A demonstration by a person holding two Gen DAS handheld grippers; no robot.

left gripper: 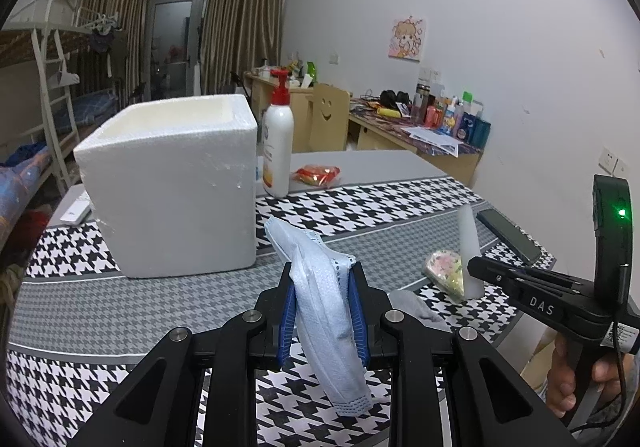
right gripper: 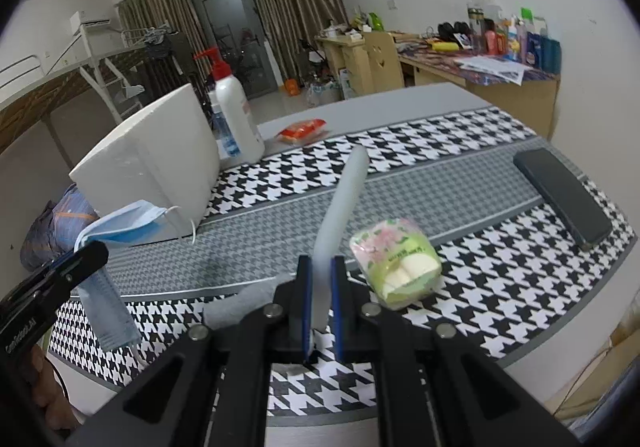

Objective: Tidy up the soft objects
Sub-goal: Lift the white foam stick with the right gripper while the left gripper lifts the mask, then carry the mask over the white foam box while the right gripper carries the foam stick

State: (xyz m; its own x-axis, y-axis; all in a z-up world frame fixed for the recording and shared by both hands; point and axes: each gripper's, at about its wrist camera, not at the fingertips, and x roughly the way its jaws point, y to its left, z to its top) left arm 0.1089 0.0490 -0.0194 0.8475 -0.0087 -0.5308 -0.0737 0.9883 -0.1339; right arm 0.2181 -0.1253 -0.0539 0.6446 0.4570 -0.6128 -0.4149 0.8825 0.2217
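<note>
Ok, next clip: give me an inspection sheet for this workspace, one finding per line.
Surface: table under a houndstooth cloth.
Job's things: blue mask and white foam strip, both held in the air; foam box open-topped at left; grey sock and marshmallow pack lying on the cloth.
Clutter: pump bottle, red packet, phone.
Grippers: left tongs shut on the mask; right tongs shut on the strip.
Cables: thin black one by the right handle.
Surroundings: bunk bed, curtains, cluttered desk.
</note>
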